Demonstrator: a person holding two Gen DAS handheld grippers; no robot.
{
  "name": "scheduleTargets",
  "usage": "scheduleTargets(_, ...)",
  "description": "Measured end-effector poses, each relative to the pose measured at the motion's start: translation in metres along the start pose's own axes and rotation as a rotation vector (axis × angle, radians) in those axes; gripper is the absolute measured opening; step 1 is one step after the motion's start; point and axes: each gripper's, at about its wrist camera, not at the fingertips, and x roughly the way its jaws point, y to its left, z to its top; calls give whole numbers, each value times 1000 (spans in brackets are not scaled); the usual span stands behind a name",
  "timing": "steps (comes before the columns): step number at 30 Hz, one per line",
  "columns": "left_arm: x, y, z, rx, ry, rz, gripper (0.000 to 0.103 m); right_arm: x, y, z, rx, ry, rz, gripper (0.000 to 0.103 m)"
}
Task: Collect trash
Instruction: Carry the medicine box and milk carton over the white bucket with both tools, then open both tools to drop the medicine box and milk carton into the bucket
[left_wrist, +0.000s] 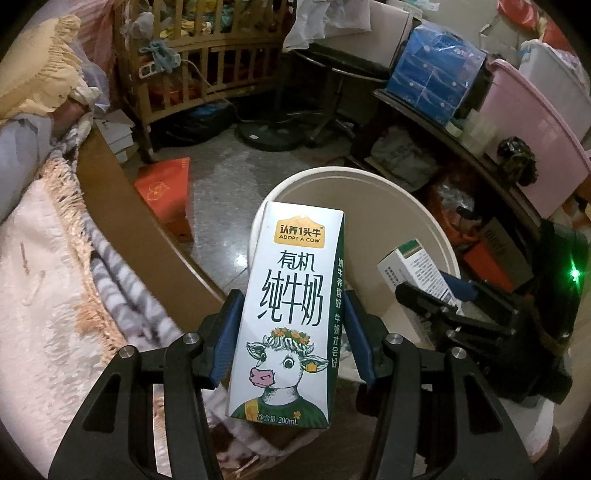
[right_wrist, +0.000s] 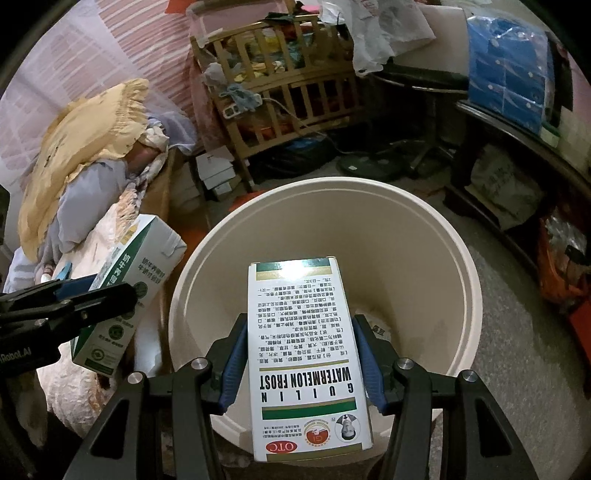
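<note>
My left gripper (left_wrist: 291, 334) is shut on a white and green milk carton (left_wrist: 291, 314) with a cow drawing, held upright just left of a cream bin (left_wrist: 436, 225). My right gripper (right_wrist: 301, 360) is shut on a white medicine box (right_wrist: 306, 354) printed "Watermelon Frost", held over the mouth of the cream bin (right_wrist: 469, 280). The right wrist view also shows the milk carton (right_wrist: 125, 288) in the left gripper (right_wrist: 70, 295) at the left, beside the bin. In the left wrist view the medicine box (left_wrist: 413, 266) and the right gripper (left_wrist: 436, 299) appear over the bin's right side. A bit of crumpled paper (right_wrist: 380, 325) lies at the bin's bottom.
A bed with blankets (left_wrist: 55, 295) and a yellow pillow (right_wrist: 85, 140) runs along the left. A wooden crib (right_wrist: 291, 85) stands behind. A red box (left_wrist: 166, 188) lies on the floor. A dark shelf (left_wrist: 461, 140) with a pink tub (left_wrist: 535, 122) and blue packs (left_wrist: 436, 74) lines the right.
</note>
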Motion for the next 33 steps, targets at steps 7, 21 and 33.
scheduleTargets(7,8,1,4,-5,3,6,52,3,-9,0,24,8,-11,52)
scheduleTargets(21,18,2,8,-33,1,-28,52,3,-15,2,66,-4,-37,52)
scheduleTargets(33,18,7,12,-89,-16,-111,53,6,-25,1,108,-1,-41,53)
